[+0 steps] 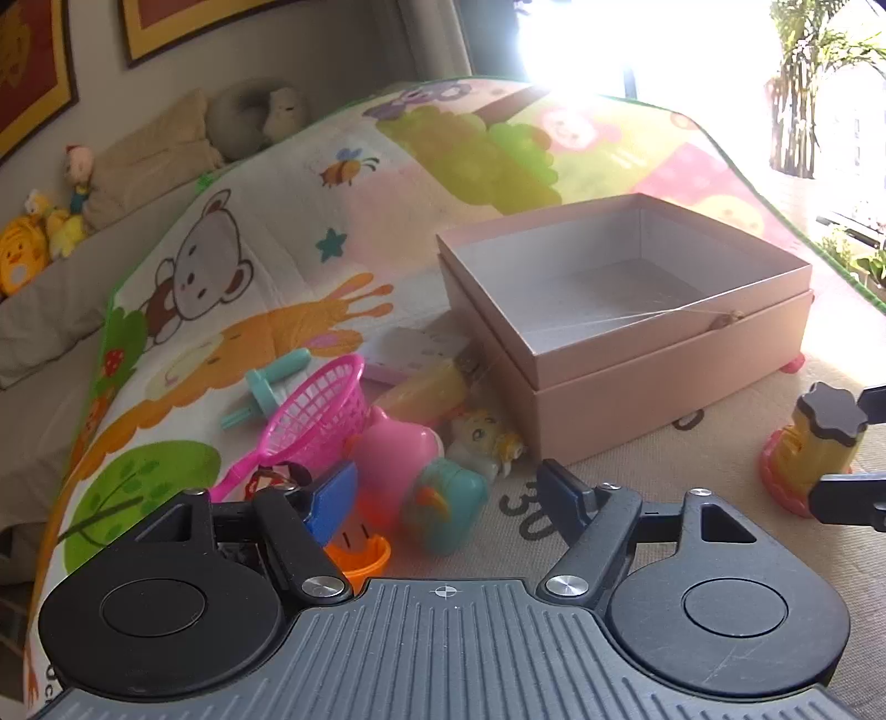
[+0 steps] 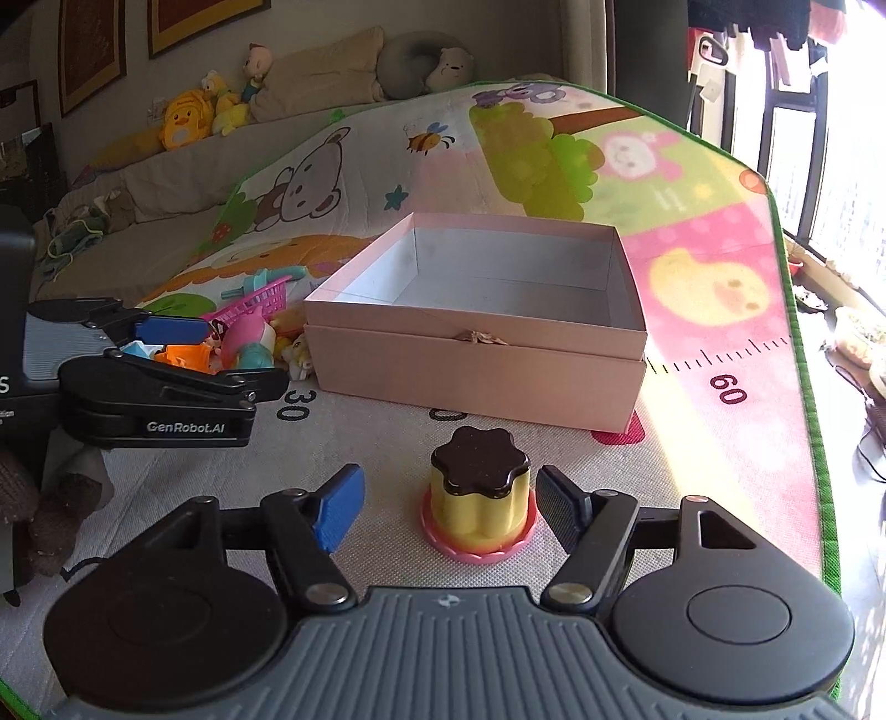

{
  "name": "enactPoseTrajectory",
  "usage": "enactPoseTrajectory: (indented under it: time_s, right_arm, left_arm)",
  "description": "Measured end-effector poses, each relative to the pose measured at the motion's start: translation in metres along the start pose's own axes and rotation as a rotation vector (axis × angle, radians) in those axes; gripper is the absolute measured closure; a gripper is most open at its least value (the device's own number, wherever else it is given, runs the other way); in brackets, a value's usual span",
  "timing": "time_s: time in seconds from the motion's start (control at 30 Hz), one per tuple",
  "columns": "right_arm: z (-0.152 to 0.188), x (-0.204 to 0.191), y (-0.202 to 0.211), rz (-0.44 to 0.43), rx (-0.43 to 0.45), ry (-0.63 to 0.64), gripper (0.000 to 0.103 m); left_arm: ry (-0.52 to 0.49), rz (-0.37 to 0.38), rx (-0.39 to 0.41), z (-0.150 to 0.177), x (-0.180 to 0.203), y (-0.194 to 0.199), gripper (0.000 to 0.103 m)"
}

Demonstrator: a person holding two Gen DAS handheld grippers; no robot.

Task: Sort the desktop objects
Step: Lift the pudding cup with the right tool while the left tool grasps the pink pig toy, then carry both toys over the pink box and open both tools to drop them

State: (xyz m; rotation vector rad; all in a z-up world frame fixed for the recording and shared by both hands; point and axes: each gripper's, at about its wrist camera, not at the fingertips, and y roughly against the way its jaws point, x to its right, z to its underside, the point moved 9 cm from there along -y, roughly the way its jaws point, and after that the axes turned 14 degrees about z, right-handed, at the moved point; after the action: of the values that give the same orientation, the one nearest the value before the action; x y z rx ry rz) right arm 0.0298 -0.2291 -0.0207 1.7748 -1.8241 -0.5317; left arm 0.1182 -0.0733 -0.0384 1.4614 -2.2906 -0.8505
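Blown-out window (image 1: 637, 50) glare, sunlit mat (image 2: 692, 343), fisheye-bent edges, sharp focus

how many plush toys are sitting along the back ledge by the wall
4: a yellow duck plush far left, a smaller yellow one beside it, a doll next, and a grey bear on the neck pillow. Others may be hidden.

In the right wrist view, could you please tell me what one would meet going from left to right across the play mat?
Left hand-held gripper → heap of small toys → pink open box → printed number 60. The pudding toy sits nearer, in front of the box, between the right hand-held gripper's open jaws.
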Motion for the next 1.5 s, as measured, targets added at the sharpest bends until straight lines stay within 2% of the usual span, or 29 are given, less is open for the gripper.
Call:
enactPoseTrajectory:
  time_s: [0.03,0.07,0.1,0.27,0.33,0.5,0.57,0.63,0.7,0.77,0.87,0.93,1.03,1.27,1.37,1.43,1.47,1.5]
  right_arm:
    - [0.0,0.0,0.0,0.001,0.0,-0.001,0.034]
    - [0.0,0.001,0.0,0.002,0.001,-0.001,0.033]
    - [0.0,0.001,0.0,0.002,0.002,-0.002,0.033]
    - [0.003,0.002,-0.007,0.004,-0.015,-0.011,0.032]
    - [0.005,0.002,-0.01,0.004,-0.024,-0.018,0.032]
    - [0.009,0.0,-0.013,0.003,-0.032,-0.012,0.031]
    - [0.008,0.0,-0.012,0.003,-0.031,-0.012,0.03]
    - [0.008,-0.001,-0.011,0.003,-0.026,-0.011,0.027]
    - [0.007,-0.001,-0.011,0.006,-0.023,-0.008,0.026]
    - [0.007,-0.002,-0.01,0.007,-0.021,-0.005,0.025]
    - [0.008,-0.001,-0.01,0.011,-0.019,-0.002,0.024]
    - [0.008,-0.001,-0.01,0.01,-0.02,-0.002,0.023]
    - [0.009,-0.002,-0.013,0.011,-0.03,-0.002,0.023]
    - [0.007,-0.002,-0.024,0.052,-0.046,0.023,0.024]
    - [0.003,-0.004,-0.029,0.052,-0.05,0.041,0.035]
    - [0.0,-0.005,-0.03,0.066,-0.053,0.054,0.054]
    - [-0.001,-0.004,-0.029,0.061,-0.057,0.055,0.055]
    - [-0.001,-0.005,-0.027,0.047,-0.065,0.057,0.059]
  left_arm:
    - [0.0,-0.026,-0.002,0.0,-0.004,-0.004,0.029]
    - [-0.005,-0.045,-0.003,-0.001,-0.008,-0.005,0.035]
    - [-0.007,-0.06,-0.003,0.0,-0.012,-0.005,0.05]
    - [0.005,-0.059,0.007,0.008,-0.021,0.019,0.073]
    - [0.003,-0.018,0.007,0.016,-0.014,0.033,0.073]
    - [0.018,0.233,-0.015,0.042,0.03,0.071,0.072]
    - [0.017,0.297,-0.018,0.049,0.042,0.083,0.069]
    - [0.0,0.279,-0.019,0.054,0.046,0.088,0.067]
    - [-0.011,0.211,-0.019,0.054,0.036,0.086,0.051]
    - [0.004,0.142,-0.022,0.053,0.022,0.083,0.046]
    - [0.031,0.096,-0.017,0.048,0.007,0.082,0.033]
    - [0.038,0.093,-0.017,0.047,0.004,0.081,0.029]
    - [0.064,0.144,-0.036,0.048,0.009,0.075,0.024]
    - [0.07,0.221,-0.081,0.051,0.036,0.054,0.022]
    - [0.065,0.204,-0.085,0.048,0.039,0.047,0.024]
    - [0.064,0.176,-0.084,0.046,0.035,0.044,0.033]
    - [0.066,0.165,-0.085,0.046,0.033,0.043,0.046]
    - [0.07,0.164,-0.087,0.046,0.03,0.044,0.05]
